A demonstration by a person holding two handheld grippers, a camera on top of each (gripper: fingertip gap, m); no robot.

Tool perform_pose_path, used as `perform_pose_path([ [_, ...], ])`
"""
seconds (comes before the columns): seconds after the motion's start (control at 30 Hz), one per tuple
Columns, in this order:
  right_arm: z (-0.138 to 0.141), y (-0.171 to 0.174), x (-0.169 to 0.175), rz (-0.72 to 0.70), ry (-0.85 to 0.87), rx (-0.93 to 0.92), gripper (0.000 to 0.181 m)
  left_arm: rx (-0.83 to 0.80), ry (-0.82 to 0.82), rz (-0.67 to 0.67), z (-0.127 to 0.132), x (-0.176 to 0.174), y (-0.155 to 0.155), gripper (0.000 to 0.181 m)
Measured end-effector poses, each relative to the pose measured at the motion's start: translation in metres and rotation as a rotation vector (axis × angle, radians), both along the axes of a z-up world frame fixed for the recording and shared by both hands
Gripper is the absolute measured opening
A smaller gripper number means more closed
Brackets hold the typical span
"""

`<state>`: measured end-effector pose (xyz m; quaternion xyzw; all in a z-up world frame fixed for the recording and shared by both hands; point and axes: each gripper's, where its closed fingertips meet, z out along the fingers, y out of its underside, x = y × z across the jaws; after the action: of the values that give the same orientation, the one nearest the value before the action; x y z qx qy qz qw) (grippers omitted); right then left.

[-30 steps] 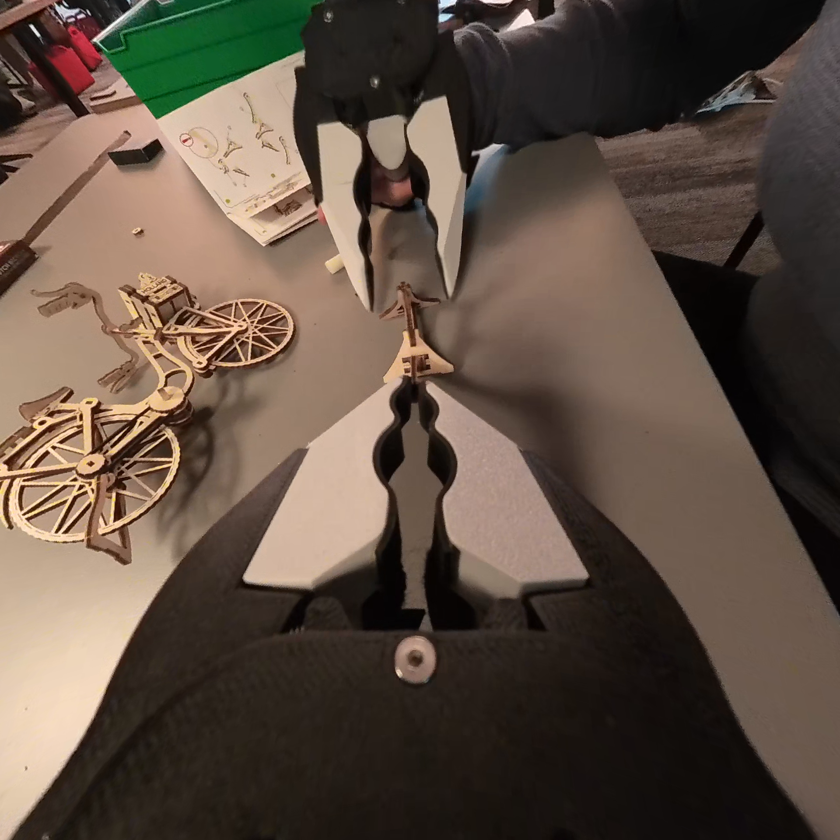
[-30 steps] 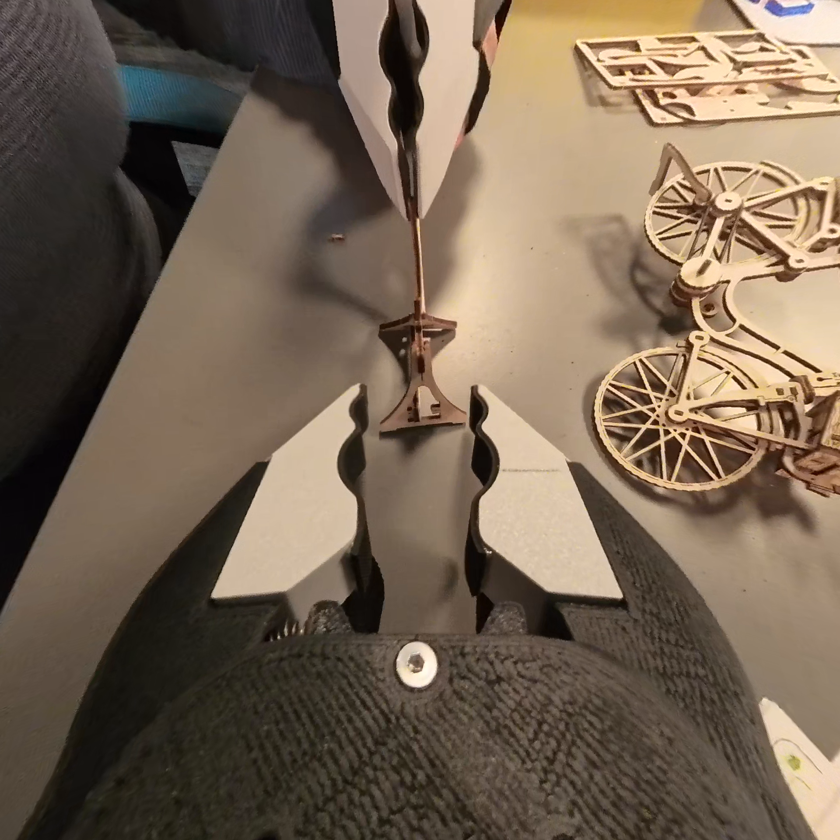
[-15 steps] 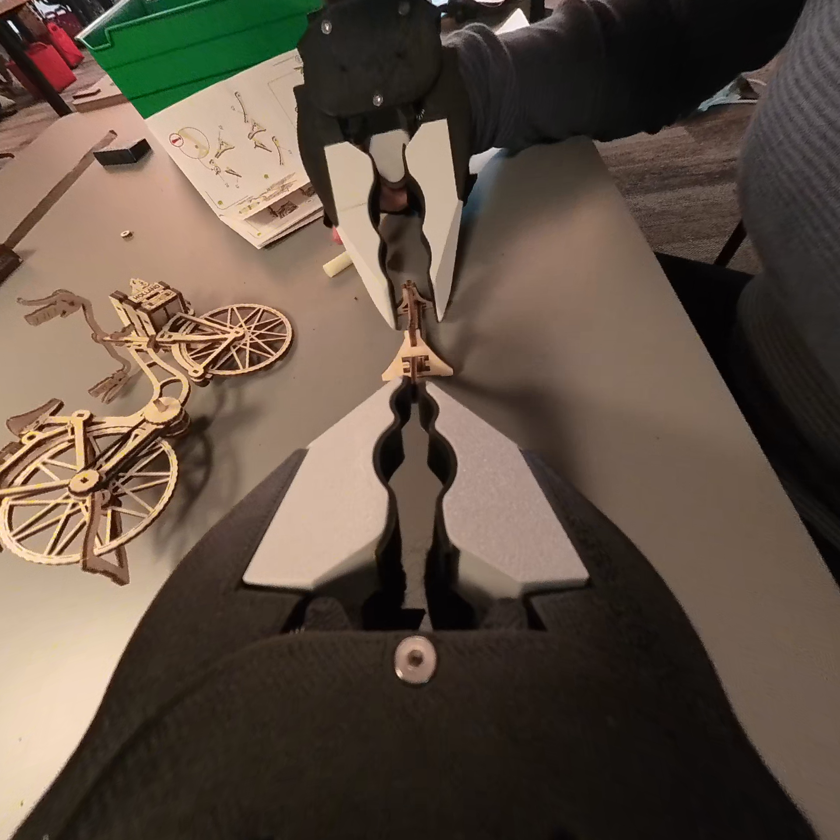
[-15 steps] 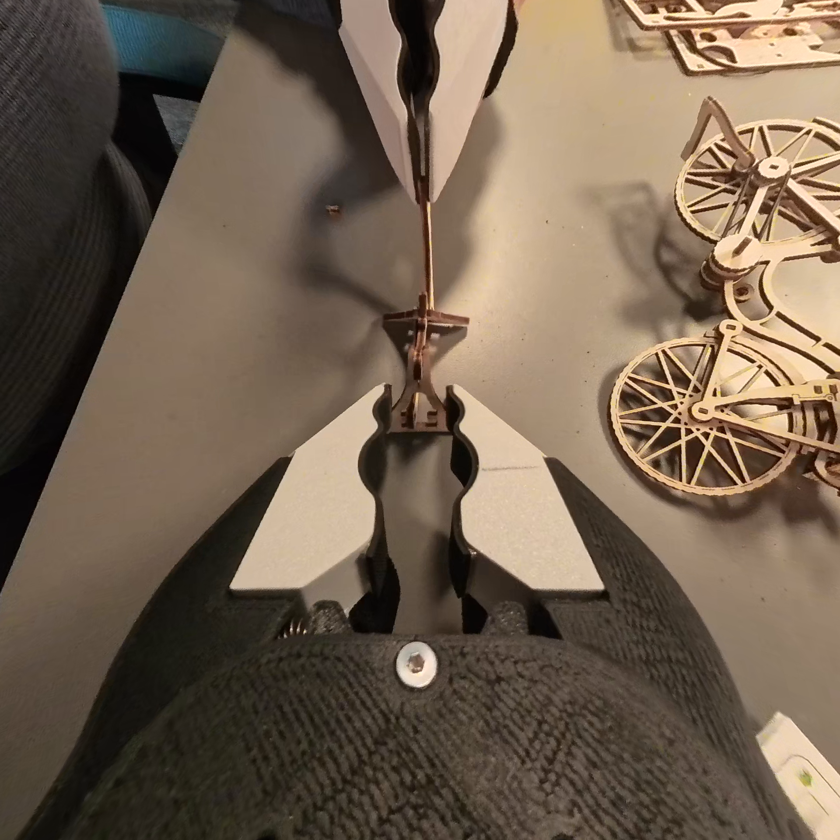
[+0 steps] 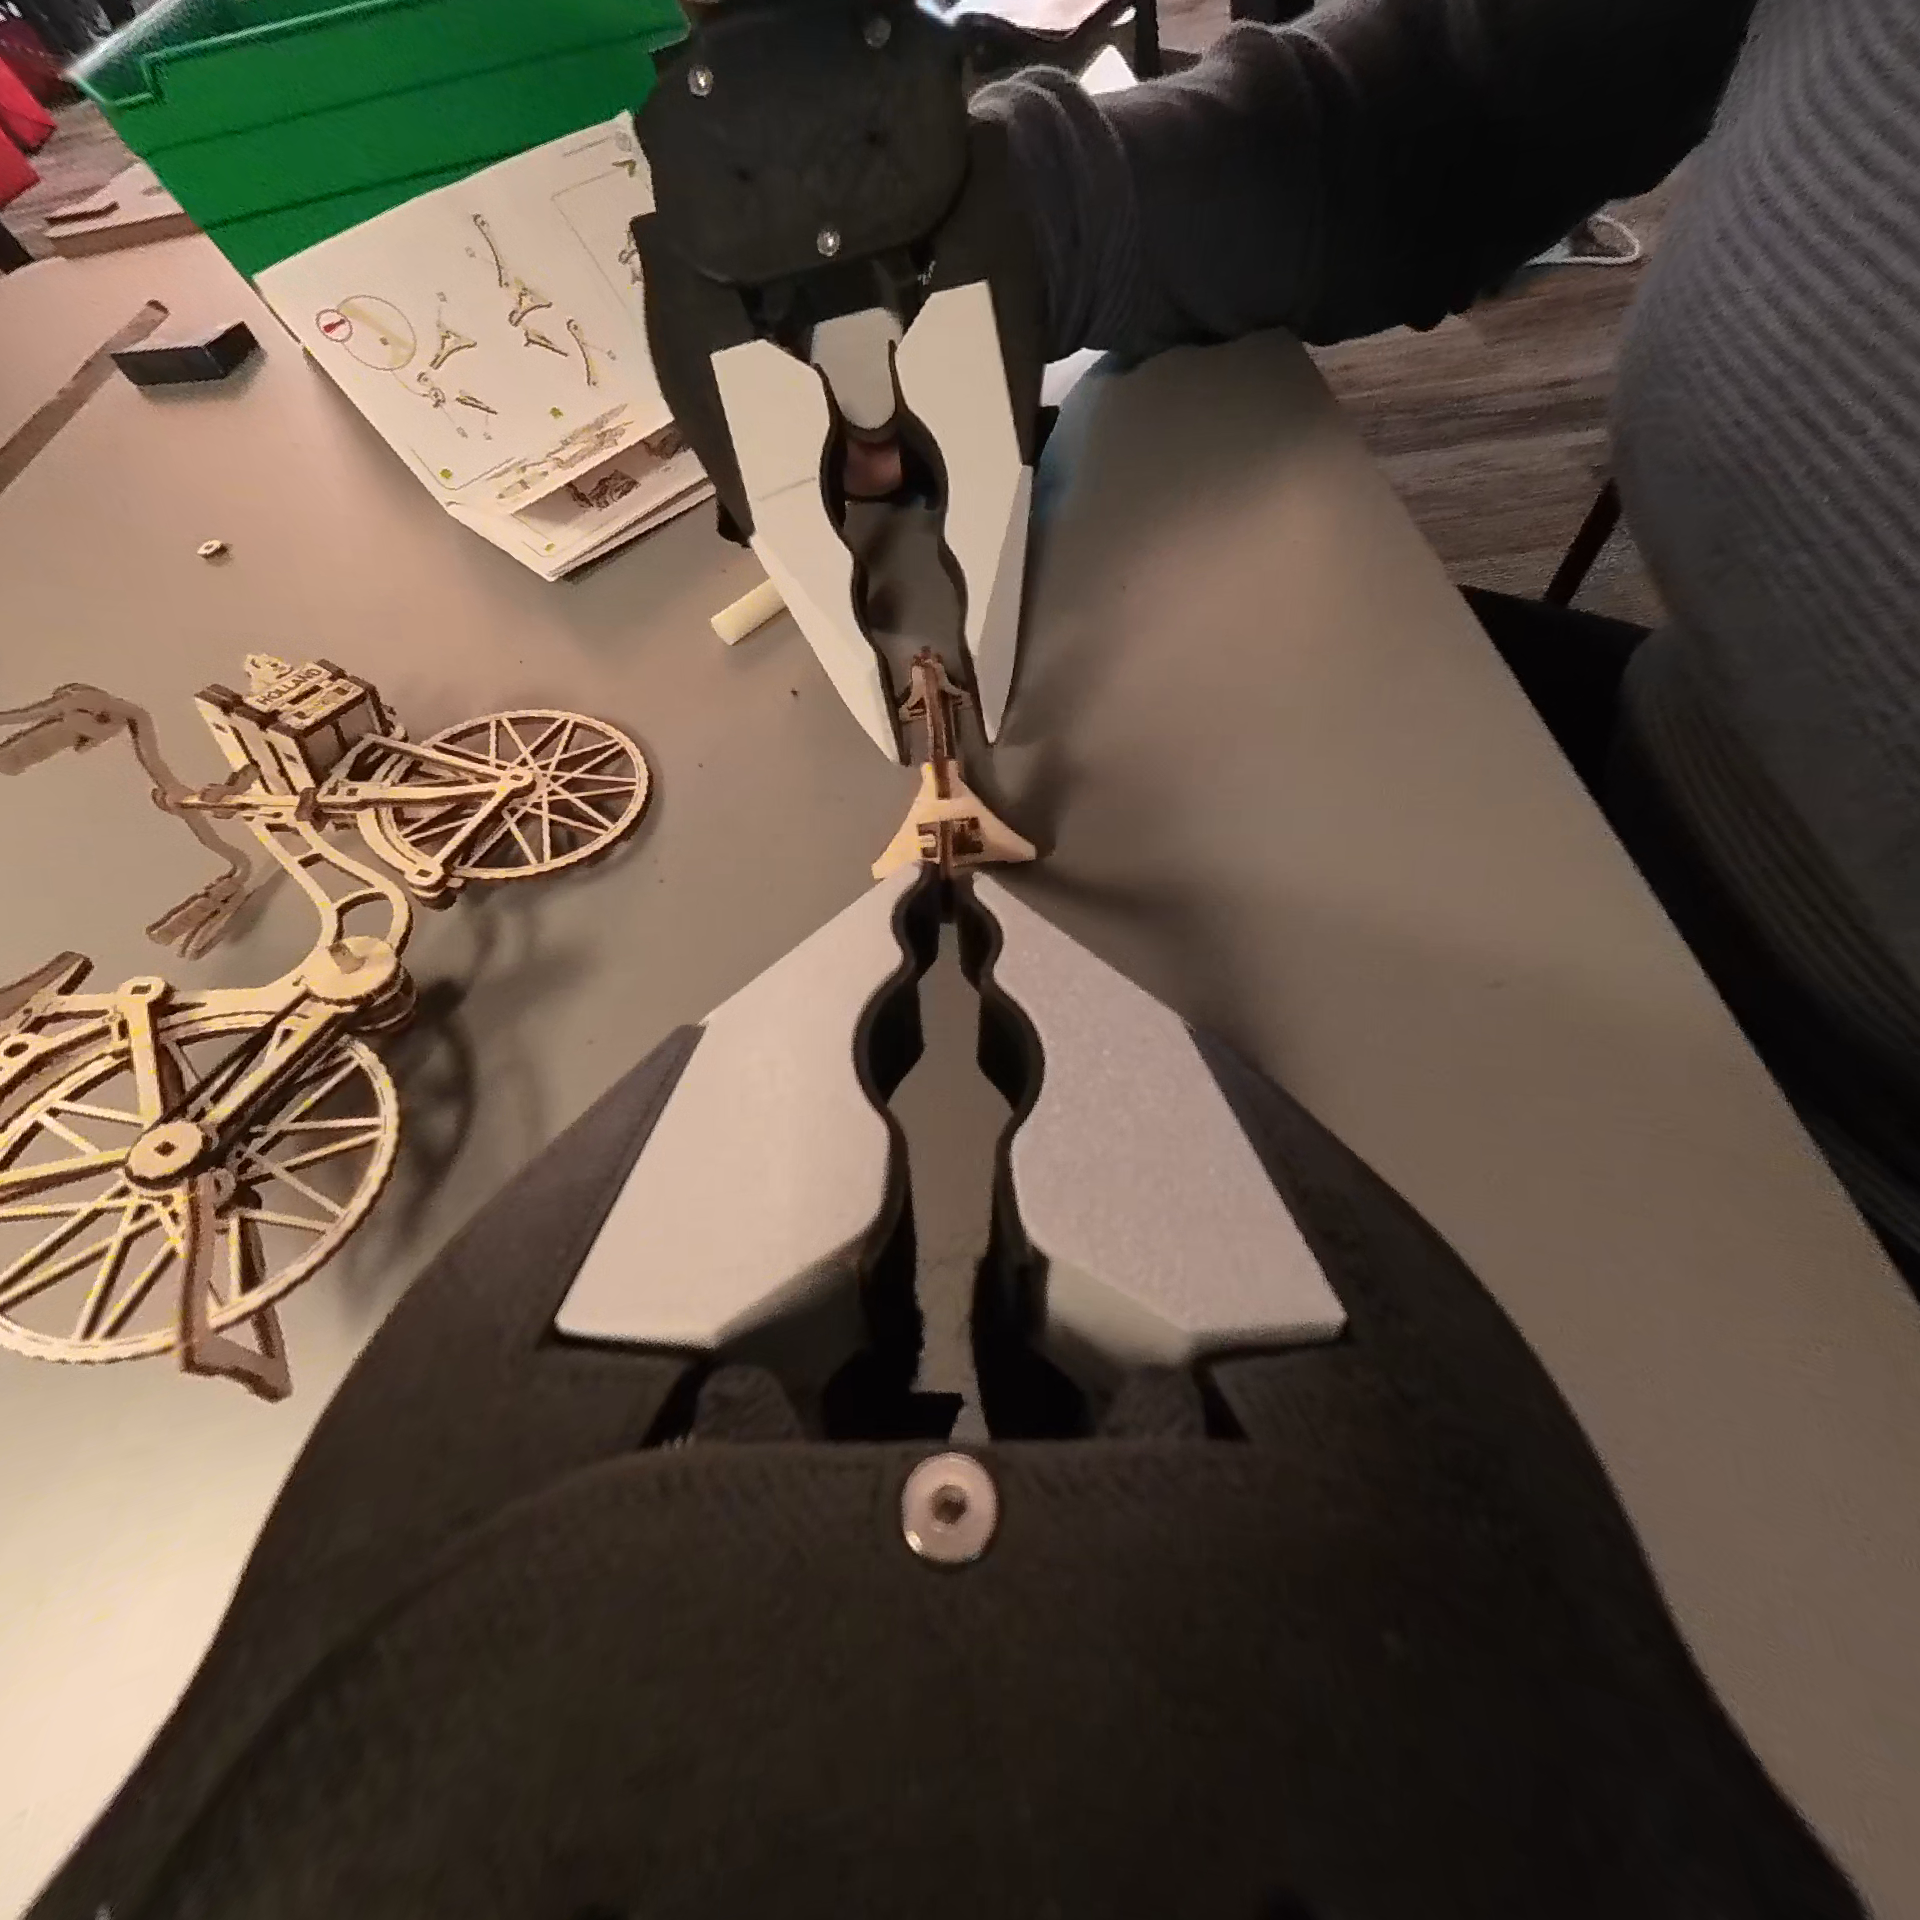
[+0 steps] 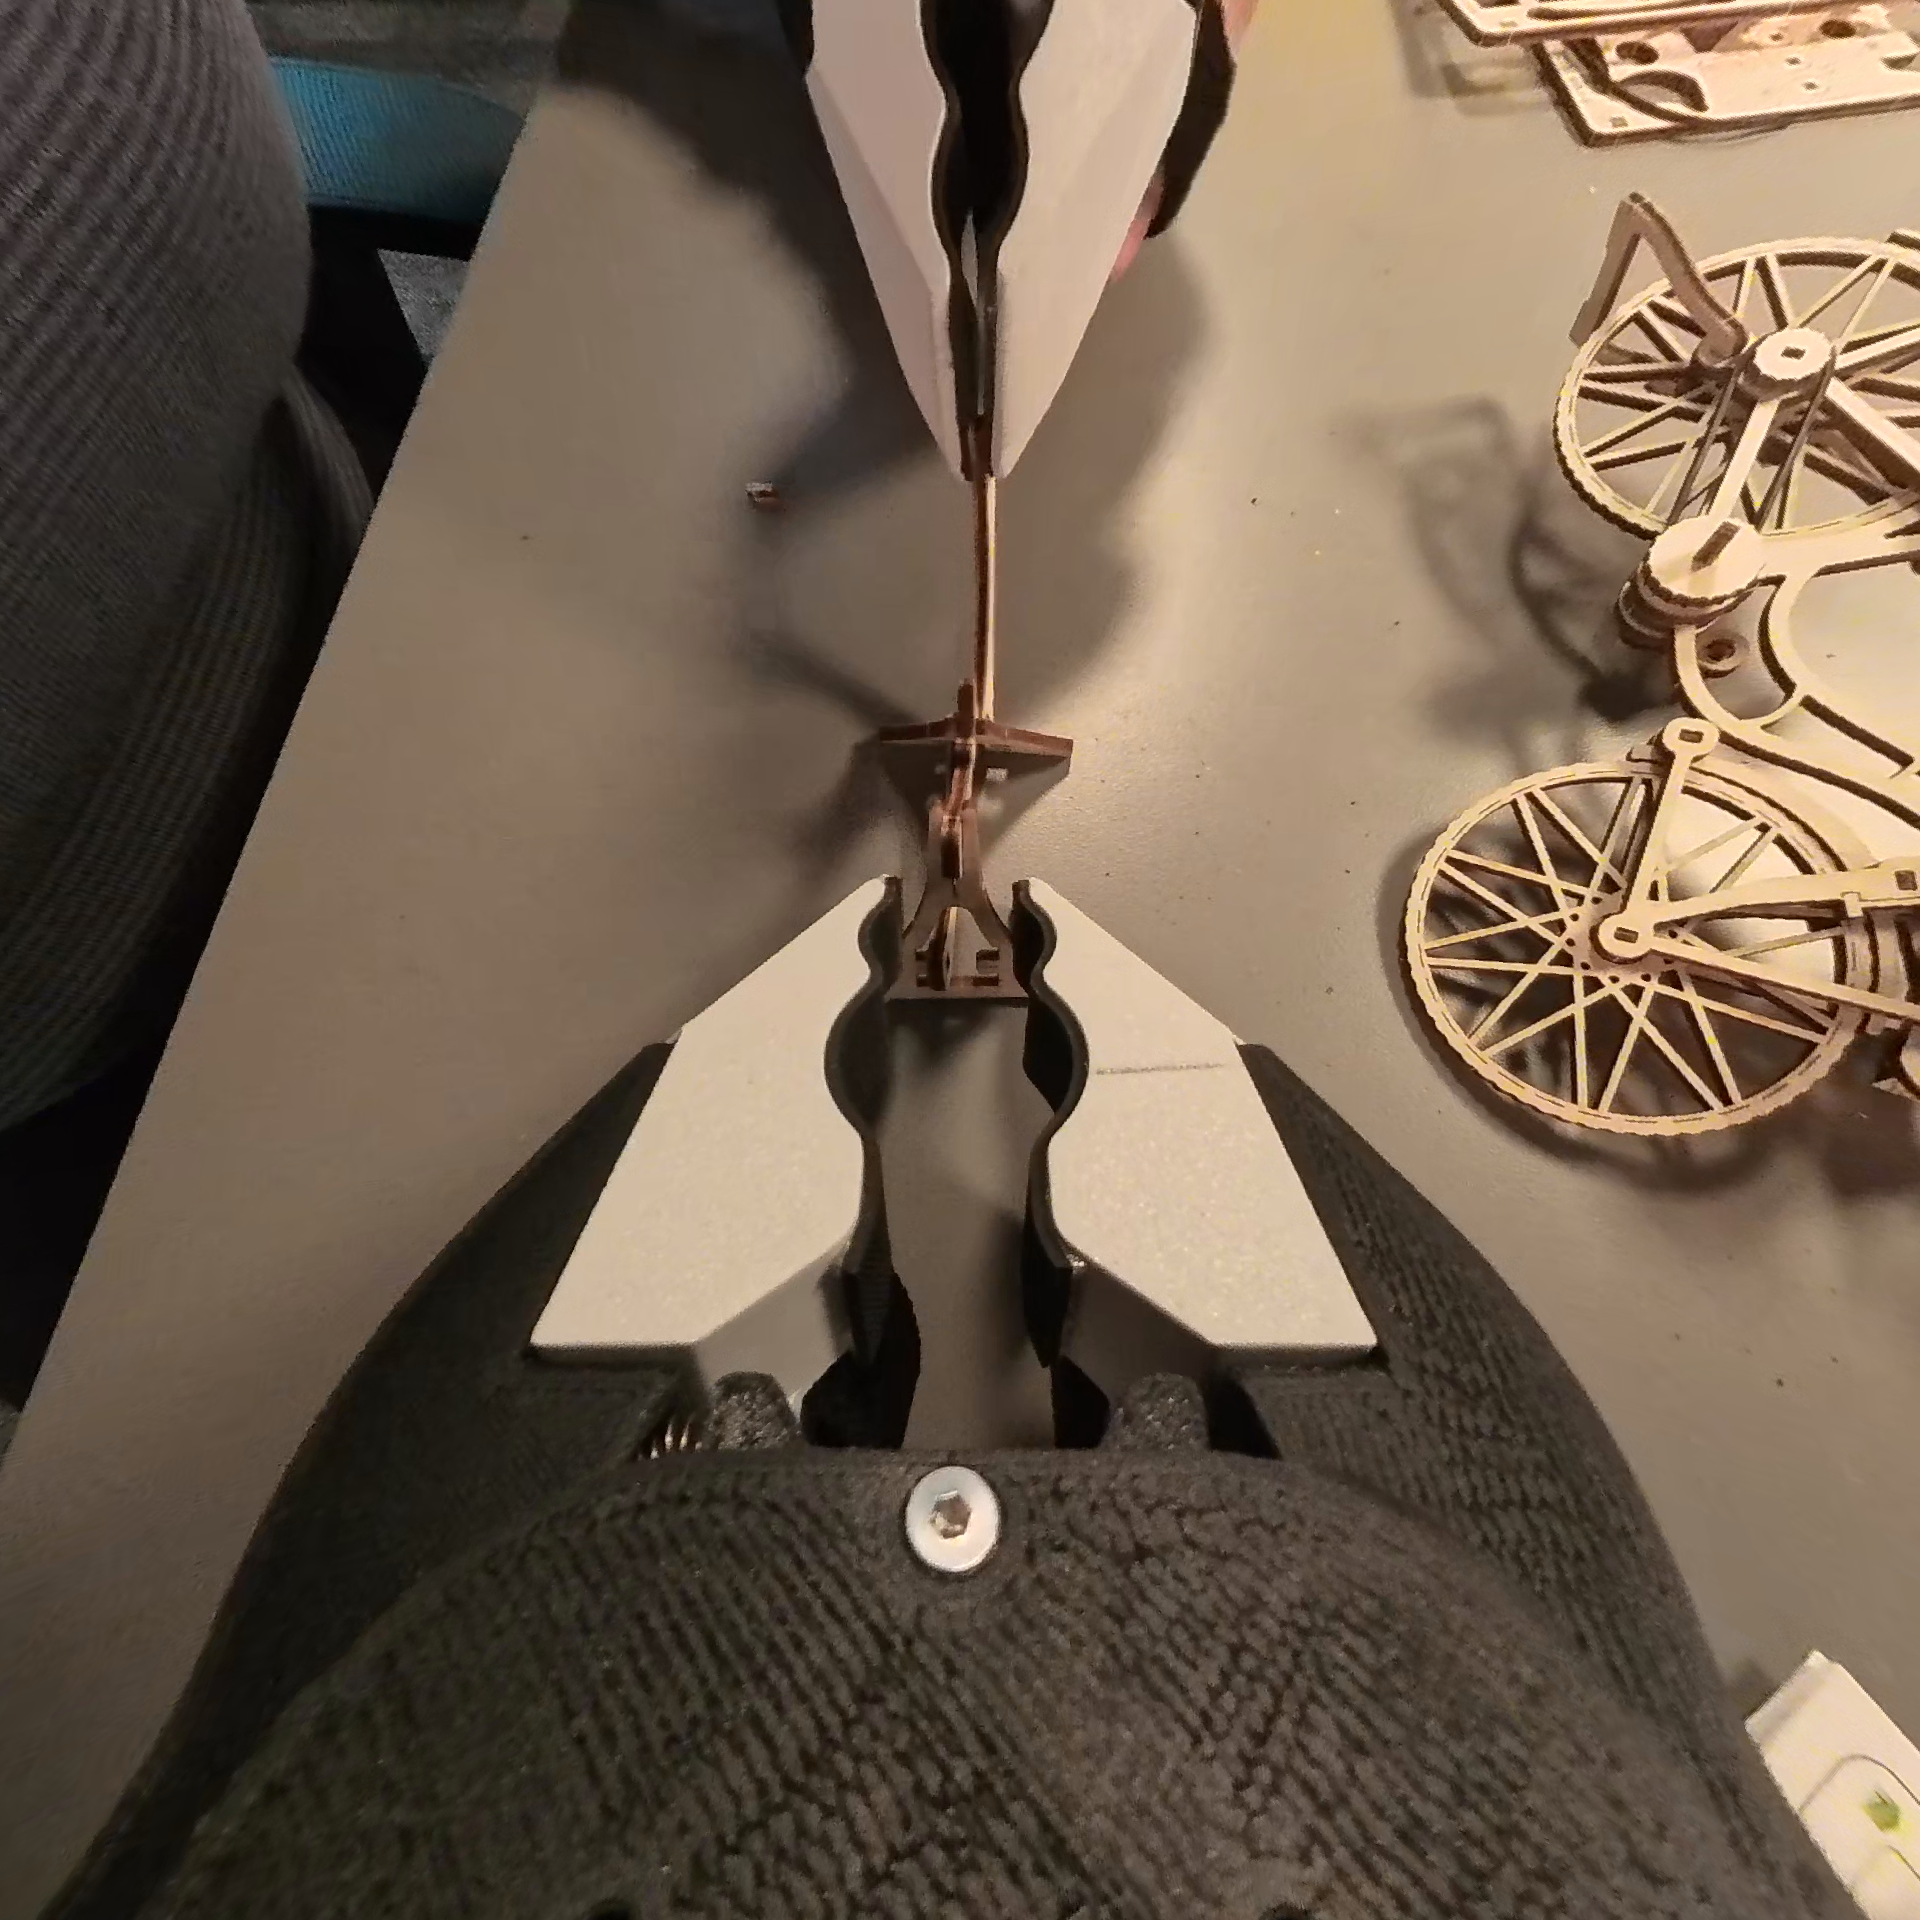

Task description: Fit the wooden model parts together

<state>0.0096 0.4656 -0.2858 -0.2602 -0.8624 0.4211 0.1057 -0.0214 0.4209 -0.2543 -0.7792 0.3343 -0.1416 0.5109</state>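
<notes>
A small wooden part point(image 5: 951, 831) with flared ends and a thin strip hangs just above the grey table point(image 5: 1299, 831), held between my two grippers. My left gripper point(image 5: 940, 883) is shut on the thin strip point(image 6: 983, 592); it also shows at the top of the right wrist view point(image 6: 977, 457). My right gripper point(image 6: 954, 899) faces it and has its fingers pressed on both sides of the flared wooden end point(image 6: 951, 956). In the left wrist view the right gripper point(image 5: 935, 727) shows at the top, with a gloved hand behind it.
A wooden bicycle model point(image 5: 312, 883) lies on the table beside the grippers; it also shows in the right wrist view point(image 6: 1662, 727). Instruction sheets point(image 5: 499, 343) and a green bin point(image 5: 364, 104) sit farther back. Wooden part sheets point(image 6: 1662, 62) lie beyond. The table edge point(image 6: 312, 831) and a person's body are close. The left gripper's tips are roughly 7 cm from the right gripper's.
My right gripper moved forward and narrowed from wide open until it closed on the flared end. My left gripper kept its hold on the strip.
</notes>
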Motion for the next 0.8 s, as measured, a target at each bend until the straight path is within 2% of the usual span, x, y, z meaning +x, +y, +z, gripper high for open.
perform_pose_path([
  [0.23,0.000,0.000,0.000,-0.002,-0.002,0.000,0.018,-0.074,0.057,-0.015,-0.014,-0.003,-0.002,0.003],
  [0.6,0.000,0.000,0.000,-0.002,-0.001,-0.003,0.016,-0.056,0.096,0.044,-0.015,-0.006,0.004,0.003],
  [0.8,0.002,0.001,-0.004,-0.034,0.014,-0.007,0.017,-0.074,0.087,0.034,-0.016,-0.005,0.004,0.003],
])
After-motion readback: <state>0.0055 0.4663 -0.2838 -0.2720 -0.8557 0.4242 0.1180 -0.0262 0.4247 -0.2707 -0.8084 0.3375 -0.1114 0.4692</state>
